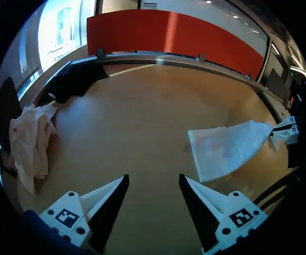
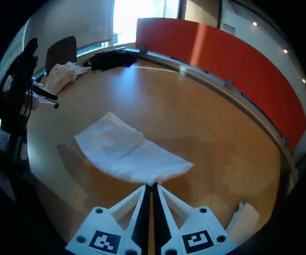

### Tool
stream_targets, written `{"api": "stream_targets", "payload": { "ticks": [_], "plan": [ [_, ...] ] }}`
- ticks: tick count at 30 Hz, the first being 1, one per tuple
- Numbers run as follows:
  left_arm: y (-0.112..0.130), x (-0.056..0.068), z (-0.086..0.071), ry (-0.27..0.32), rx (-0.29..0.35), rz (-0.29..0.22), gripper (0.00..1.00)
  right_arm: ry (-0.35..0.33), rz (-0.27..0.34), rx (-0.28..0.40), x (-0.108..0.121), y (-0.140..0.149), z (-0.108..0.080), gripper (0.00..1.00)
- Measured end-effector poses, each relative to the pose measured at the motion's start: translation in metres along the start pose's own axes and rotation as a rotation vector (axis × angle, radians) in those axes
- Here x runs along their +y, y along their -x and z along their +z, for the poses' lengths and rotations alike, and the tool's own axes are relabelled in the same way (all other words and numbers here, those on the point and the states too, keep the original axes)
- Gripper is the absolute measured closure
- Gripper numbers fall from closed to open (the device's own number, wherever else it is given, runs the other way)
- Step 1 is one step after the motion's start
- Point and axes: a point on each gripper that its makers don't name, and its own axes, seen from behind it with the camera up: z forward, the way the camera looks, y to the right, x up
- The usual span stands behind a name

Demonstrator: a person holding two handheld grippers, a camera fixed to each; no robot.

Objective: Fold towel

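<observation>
Towel (image 2: 127,151) pinched at its edge by the right hand-held gripper (image 2: 151,187); left hand-held gripper (image 1: 153,180) released, well apart.

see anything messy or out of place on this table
The white towel lies crooked, one corner pinched in the right gripper. A pale cloth sits crumpled by the table edge, near a dark heap.

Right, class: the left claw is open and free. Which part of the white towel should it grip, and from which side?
Probably the free corner of the towel nearest the left claw. It lies flat on the table and seems to share an edge with the corner the right claw pinches. Come in low from the bare table side, sliding one finger under the edge.
</observation>
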Motion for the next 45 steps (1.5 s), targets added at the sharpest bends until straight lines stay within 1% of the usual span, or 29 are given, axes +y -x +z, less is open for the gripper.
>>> {"api": "stream_targets", "payload": {
  "ticks": [5, 8, 14, 18, 24, 29, 34, 39, 43, 45],
  "plan": [
    [-0.004, 0.002, 0.000, 0.005, 0.006, -0.001, 0.14, 0.018, -0.025, 0.026, 0.005, -0.014, -0.012, 0.93],
    [-0.006, 0.003, 0.000, 0.007, 0.009, -0.001, 0.14, 0.022, -0.034, 0.031, 0.006, -0.017, -0.016, 0.93],
    [-0.009, 0.004, -0.002, 0.008, 0.015, 0.000, 0.14, 0.019, -0.053, 0.038, 0.003, -0.023, -0.017, 0.93],
    [-0.010, 0.003, -0.004, 0.007, 0.020, -0.001, 0.14, 0.002, -0.074, 0.051, -0.006, -0.032, -0.013, 0.93],
    [-0.013, 0.001, -0.010, 0.004, 0.032, -0.007, 0.14, -0.040, -0.106, 0.071, -0.027, -0.050, -0.001, 0.93],
    [-0.016, -0.003, -0.017, 0.001, 0.044, -0.020, 0.14, -0.089, -0.135, 0.083, -0.052, -0.064, 0.011, 0.93],
    [-0.017, -0.009, -0.023, -0.009, 0.055, -0.033, 0.14, -0.141, -0.166, 0.085, -0.079, -0.074, 0.024, 0.93],
    [-0.016, -0.016, -0.030, -0.022, 0.063, -0.041, 0.14, -0.189, -0.184, 0.080, -0.104, -0.079, 0.035, 0.93],
    [-0.011, -0.022, -0.034, -0.034, 0.062, -0.052, 0.14, -0.219, -0.194, 0.058, -0.120, -0.075, 0.043, 0.93],
    [-0.009, -0.024, -0.035, -0.039, 0.060, -0.058, 0.14, -0.226, -0.194, 0.042, -0.124, -0.071, 0.046, 0.75]
  ]
}}
